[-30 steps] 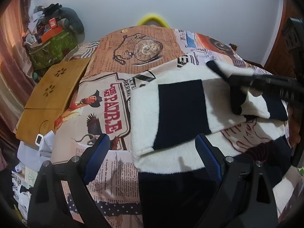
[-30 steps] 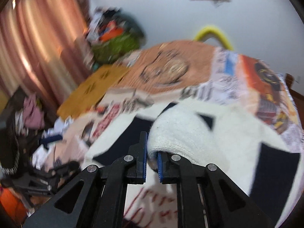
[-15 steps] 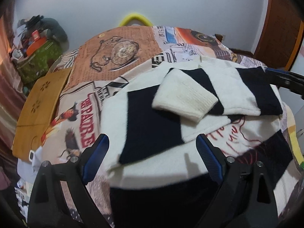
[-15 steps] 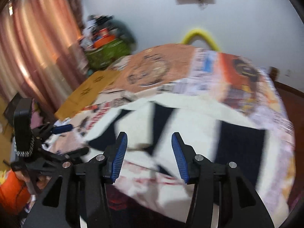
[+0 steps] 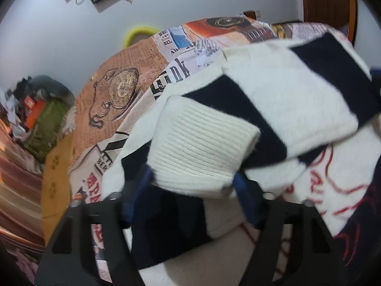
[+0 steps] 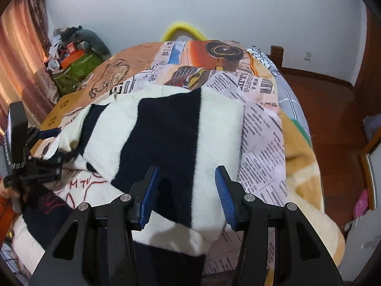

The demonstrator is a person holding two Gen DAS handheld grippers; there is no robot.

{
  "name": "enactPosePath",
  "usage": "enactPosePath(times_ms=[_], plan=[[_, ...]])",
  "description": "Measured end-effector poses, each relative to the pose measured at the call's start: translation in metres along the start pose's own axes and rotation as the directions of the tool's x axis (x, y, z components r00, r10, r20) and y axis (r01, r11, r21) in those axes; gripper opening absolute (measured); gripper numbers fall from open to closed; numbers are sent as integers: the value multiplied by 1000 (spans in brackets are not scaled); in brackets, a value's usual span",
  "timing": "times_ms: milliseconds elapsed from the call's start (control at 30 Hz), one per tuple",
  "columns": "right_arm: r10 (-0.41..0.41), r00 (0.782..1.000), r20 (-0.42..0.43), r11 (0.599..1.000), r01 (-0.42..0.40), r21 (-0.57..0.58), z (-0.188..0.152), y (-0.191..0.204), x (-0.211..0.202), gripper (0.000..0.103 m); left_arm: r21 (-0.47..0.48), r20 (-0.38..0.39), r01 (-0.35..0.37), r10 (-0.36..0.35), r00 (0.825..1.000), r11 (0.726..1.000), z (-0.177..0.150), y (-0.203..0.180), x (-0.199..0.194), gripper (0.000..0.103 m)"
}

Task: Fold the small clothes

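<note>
**Two grippers line up on the striped sweater for its next fold**

Two sleeves of the black-and-white sweater (image 6: 181, 143) look folded in across its body, so the task seems to stand between the sleeve folds and the fold of the body itself. The sweater lies on the newspaper-print bedspread (image 6: 259, 128), its hem end nearest the cameras, with a second white garment with red lettering (image 5: 338, 183) under its near edge.

In the left wrist view the left gripper (image 5: 193, 188) is closing around the ribbed white cuff (image 5: 202, 143) of the folded-over sleeve. The cuff sits between the blue pads, which flank its near edge; motion blur hides whether they press yet, so it reads as not yet gripped.

In the right wrist view the right gripper (image 6: 185, 195) hovers with its jaws apart above the lower corner of the sweater, black stripe and white edge showing between the pads, nothing held.

Judging from this, the next move calls for the left jaws to finish closing on the cuff or the layers beneath it, and for the right gripper to drop and pinch its side of the hem. Both sides would then need to rise together so the folded sleeves do not slide off.
</note>
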State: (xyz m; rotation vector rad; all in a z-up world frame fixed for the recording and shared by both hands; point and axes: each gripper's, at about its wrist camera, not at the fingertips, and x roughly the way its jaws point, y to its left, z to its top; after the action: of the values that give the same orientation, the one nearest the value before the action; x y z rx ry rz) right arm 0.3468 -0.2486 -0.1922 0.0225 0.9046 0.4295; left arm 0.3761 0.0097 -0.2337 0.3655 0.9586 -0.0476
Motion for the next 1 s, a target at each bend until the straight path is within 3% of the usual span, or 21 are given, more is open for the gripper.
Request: enactPosePath(times_ms=[100, 133, 233, 433, 633, 700, 733, 1000], plan=[[7, 1000, 15, 1000, -7, 8, 0, -3, -2, 45, -45, 8, 43, -43, 999, 998, 9, 11, -1, 26], [6, 1000, 22, 1000, -6, 10, 0, -3, -3, 45, -63, 7, 44, -43, 999, 997, 12, 13, -1, 19], [6, 999, 36, 1000, -7, 14, -2, -4, -5, 45, -181, 17, 85, -83, 996, 980, 21, 41, -4, 16], [0, 999, 32, 1000, -1, 20, -6, -7, -5, 45, -399, 32, 165, -166, 986, 902, 20, 101, -14, 13], [-24, 1000, 1, 999, 24, -27, -12, -1, -7, 46, -545, 62, 286, -302, 951, 788, -1, 143, -28, 12], [-22, 1000, -3, 999, 22, -42, -17, 4, -7, 62, -554, 73, 300, -313, 947, 776, -3, 150, -35, 12], [-25, 1000, -9, 998, 25, -58, -19, 8, -6, 64, -555, 75, 300, -312, 947, 776, -4, 152, -38, 12], [-154, 988, -30, 964, 144, -222, -31, 32, 18, 67, -558, 1, 236, -284, 959, 795, -28, 152, -35, 12]])
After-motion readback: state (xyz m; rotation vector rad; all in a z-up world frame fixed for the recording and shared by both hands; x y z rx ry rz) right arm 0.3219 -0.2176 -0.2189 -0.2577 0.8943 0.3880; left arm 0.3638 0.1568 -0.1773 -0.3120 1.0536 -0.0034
